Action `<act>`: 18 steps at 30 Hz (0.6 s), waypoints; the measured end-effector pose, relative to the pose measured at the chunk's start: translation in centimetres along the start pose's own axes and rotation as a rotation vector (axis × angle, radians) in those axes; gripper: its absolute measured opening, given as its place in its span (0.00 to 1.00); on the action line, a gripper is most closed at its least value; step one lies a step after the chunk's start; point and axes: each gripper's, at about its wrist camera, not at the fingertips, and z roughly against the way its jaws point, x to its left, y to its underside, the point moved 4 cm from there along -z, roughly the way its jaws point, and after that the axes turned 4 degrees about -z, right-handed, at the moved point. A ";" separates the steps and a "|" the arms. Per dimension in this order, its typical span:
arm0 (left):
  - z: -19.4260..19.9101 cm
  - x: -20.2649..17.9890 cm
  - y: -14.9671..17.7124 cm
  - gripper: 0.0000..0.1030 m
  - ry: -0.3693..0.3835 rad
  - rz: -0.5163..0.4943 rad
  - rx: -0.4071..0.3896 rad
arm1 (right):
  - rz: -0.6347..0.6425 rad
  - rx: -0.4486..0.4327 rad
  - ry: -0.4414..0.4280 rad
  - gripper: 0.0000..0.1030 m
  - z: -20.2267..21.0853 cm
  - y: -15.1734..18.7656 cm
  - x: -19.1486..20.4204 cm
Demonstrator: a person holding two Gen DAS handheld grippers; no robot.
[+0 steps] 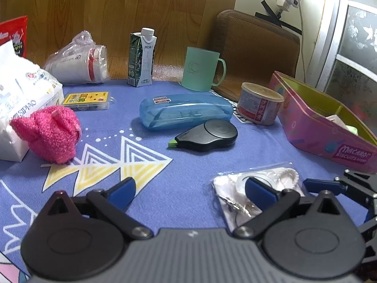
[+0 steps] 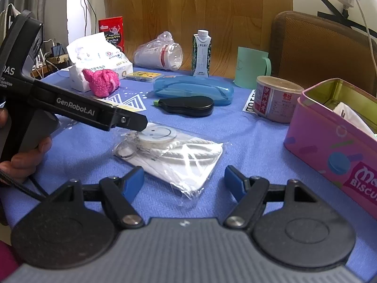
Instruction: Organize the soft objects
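At the far left of the worktop (image 1: 179,195), which is covered by a blue cloth with white and yellow triangles, a white tissue pack (image 1: 21,99) lies with a pink knitted soft toy (image 1: 50,133) resting against its front. Behind them a bagged stack of paper cups (image 1: 80,63) lies on its side, and a small yellow card box (image 1: 87,100) sits flat just in front of it. Toward the middle a green-and-white drink carton (image 1: 141,59) stands upright, with a blue translucent glasses case (image 1: 186,110) in front of it and a black correction-tape dispenser (image 1: 207,135) just before the case. A mint green mug (image 1: 202,69) stands behind, and a tin can (image 1: 260,103) stands right of the case. At the right edge sits an open pink biscuit tin (image 1: 329,129) with white items inside.

Near the front, a clear plastic bag (image 2: 181,158) holding white cord and a smiley-face disc lies flat on the cloth. The left hand-held gripper (image 1: 189,189) hangs over the bag's left end with its 2 blue pads spread wide, gripping nothing. The right hand-held gripper (image 2: 185,181) has its jaws well apart too, the bag's near corner lying between them, pads not pressing on it.
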 end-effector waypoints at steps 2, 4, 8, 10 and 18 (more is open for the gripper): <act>0.4 0.5 0.0 1.00 0.036 0.035 0.003 | 0.000 0.000 0.000 0.75 0.0 0.0 0.0; 1.0 1.2 -0.1 0.99 0.098 0.095 0.011 | -0.001 -0.001 0.001 0.75 0.0 0.0 0.0; 1.4 1.5 -0.4 0.95 0.235 0.179 0.031 | 0.001 0.000 -0.002 0.75 0.0 0.0 0.0; 0.8 0.8 -0.4 0.90 0.253 0.175 0.060 | 0.003 0.001 -0.005 0.75 -0.1 0.0 0.1; 0.0 -4.1 -0.7 0.82 0.235 0.031 0.081 | 0.005 -0.031 -0.001 0.59 0.3 -0.1 0.5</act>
